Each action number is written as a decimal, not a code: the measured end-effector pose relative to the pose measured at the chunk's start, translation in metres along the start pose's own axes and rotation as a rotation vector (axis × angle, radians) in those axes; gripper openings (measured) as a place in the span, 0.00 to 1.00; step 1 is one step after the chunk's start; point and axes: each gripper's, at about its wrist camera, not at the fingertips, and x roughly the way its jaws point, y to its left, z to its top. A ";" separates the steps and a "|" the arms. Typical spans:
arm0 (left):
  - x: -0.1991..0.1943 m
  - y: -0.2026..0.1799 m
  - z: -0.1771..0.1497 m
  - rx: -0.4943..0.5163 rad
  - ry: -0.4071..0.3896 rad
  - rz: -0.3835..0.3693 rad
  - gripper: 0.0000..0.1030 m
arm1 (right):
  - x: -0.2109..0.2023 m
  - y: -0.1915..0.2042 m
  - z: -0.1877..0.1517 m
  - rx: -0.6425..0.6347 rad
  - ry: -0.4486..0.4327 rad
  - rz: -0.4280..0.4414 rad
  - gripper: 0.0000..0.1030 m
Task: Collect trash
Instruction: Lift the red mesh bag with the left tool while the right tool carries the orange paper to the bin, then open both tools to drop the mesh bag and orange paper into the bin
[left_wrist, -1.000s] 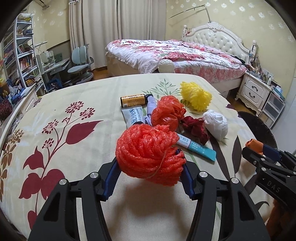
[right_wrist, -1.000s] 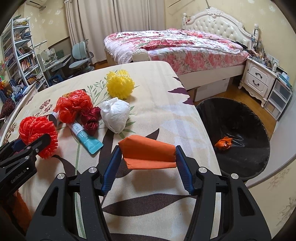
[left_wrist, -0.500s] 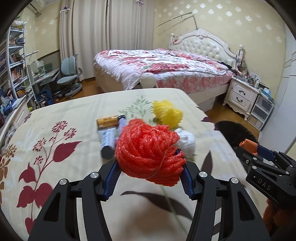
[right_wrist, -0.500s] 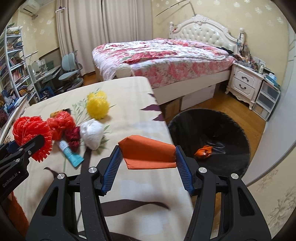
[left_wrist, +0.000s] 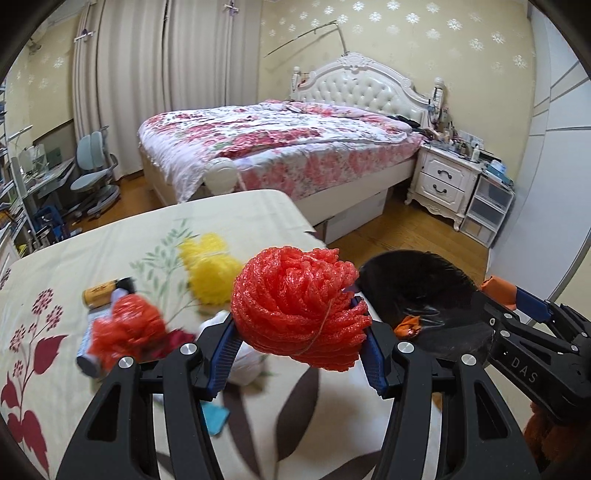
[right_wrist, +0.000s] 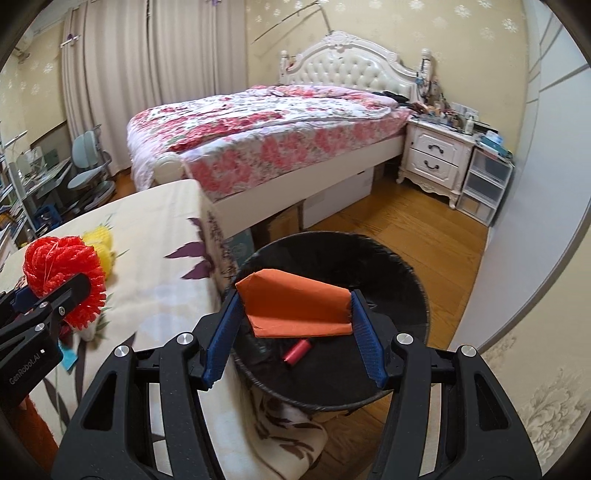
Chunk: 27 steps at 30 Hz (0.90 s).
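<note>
Both grippers' loads now nearer bin (right_wrist: 413, 280).

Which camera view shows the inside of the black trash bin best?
The right wrist view: the black trash bin lies open below, with a red roll inside. The left wrist view shows only part of it, behind the right gripper.

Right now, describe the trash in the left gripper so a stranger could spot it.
Start at the floral tablecloth in front of the bed. Above its edge nearest the black bin, the left gripper clamps a red foam-net ball. It is ropy and airborne, unlike the yellow ball lying behind.
</note>
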 end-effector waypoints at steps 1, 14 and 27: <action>0.004 -0.005 0.002 0.006 -0.001 -0.004 0.55 | 0.002 -0.004 0.000 0.006 -0.001 -0.005 0.56; 0.056 -0.056 0.018 0.081 0.035 -0.027 0.55 | 0.034 -0.041 0.004 0.063 0.023 -0.050 0.56; 0.087 -0.083 0.024 0.118 0.066 -0.023 0.56 | 0.056 -0.063 0.005 0.096 0.050 -0.074 0.56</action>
